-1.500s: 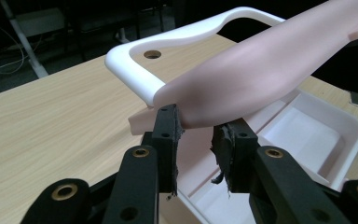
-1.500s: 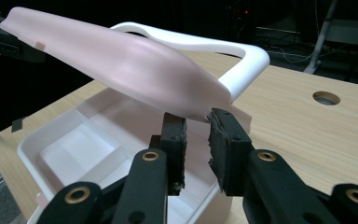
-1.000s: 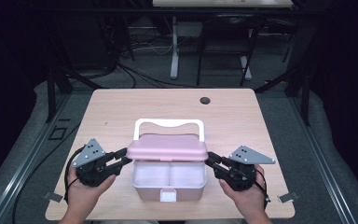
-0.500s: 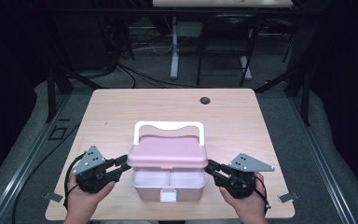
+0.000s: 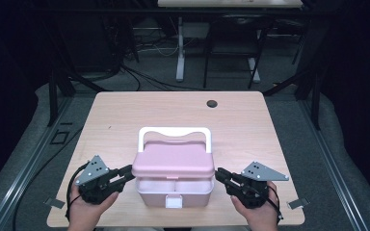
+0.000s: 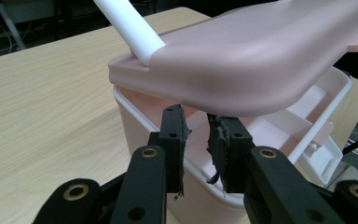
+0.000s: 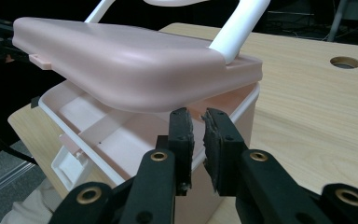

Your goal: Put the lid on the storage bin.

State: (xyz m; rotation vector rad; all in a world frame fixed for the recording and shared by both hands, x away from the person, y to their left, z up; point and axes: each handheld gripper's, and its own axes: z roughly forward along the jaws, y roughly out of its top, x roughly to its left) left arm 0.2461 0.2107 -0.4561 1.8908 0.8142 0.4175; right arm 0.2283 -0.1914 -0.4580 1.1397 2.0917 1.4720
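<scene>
Dark floor, cables and the legs of other furniture surround a light wooden table [image 5: 125, 120], which has a round cable hole [image 5: 212, 103] near its far edge.

Near the front left corner, the left hand-held gripper [image 5: 126, 174] sits in the person's left hand [image 5: 87, 207], whose forearm comes in over the front edge. It points level toward the middle of the table, its tips at the left end of a pink storage box [image 5: 173, 190]. In the left gripper view its jaws [image 6: 200, 140] stand a narrow gap apart and have just been closing; the tips lie under the overhanging end of the box's pink lid [image 5: 172, 163] and above the box's white rim, and nothing lies pressed between the pads. Whether the tips touch the lid I cannot tell.

The right hand-held gripper [image 5: 220, 174], held in the right hand [image 5: 255, 211] near the front right corner, mirrors this and points level at the box's right end. Its jaws [image 7: 198, 130] are likewise a narrow gap apart, have just been closing, and grip nothing; their tips sit just below the lid's end, over the rim.

The box stands close to the middle of the front edge, between the two grippers. Its lid is raised at the front, showing divided compartments inside, and a white handle [image 5: 175, 132] rises from the lid's far side. A white latch [image 5: 173, 202] hangs on the front wall.
</scene>
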